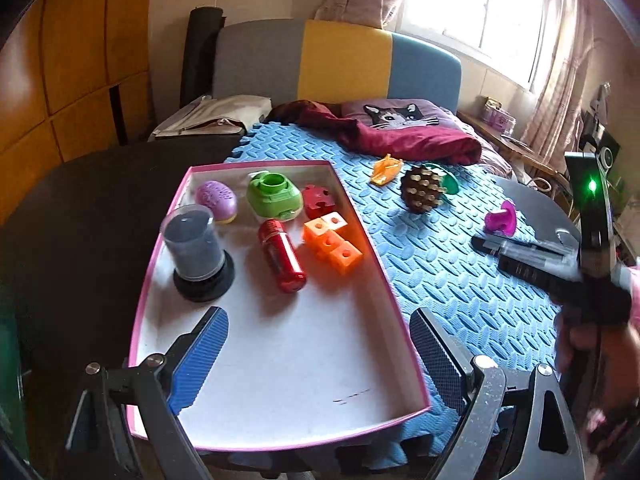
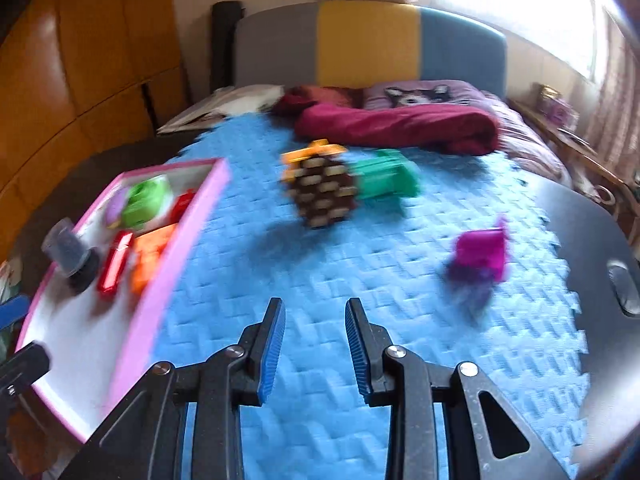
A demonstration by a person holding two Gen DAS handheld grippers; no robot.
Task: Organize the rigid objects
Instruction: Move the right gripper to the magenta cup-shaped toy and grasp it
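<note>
A pink-rimmed white tray [image 1: 280, 360] holds a grey cylinder [image 1: 196, 248], a purple egg shape [image 1: 216, 200], a green toy [image 1: 274, 196], a red puzzle piece [image 1: 318, 200], a red bottle [image 1: 282, 256] and orange cubes [image 1: 332, 240]. Loose on the blue foam mat [image 2: 320, 260] lie a pinecone [image 2: 324, 192], a green piece [image 2: 384, 180], an orange piece [image 2: 312, 152] and a magenta piece [image 2: 480, 260]. My left gripper [image 1: 319, 314] is wide open over the tray's near half, empty. My right gripper [image 2: 315, 304] hovers over the mat short of the pinecone, jaws nearly together, nothing between them.
The mat lies on a dark round table [image 1: 80, 200] against a bed with a maroon blanket [image 1: 400, 136] and a cat pillow [image 1: 396, 114]. A hand [image 1: 580, 344] holding the right gripper shows at the left wrist view's right edge. The tray [image 2: 180, 240] lies left of the right gripper.
</note>
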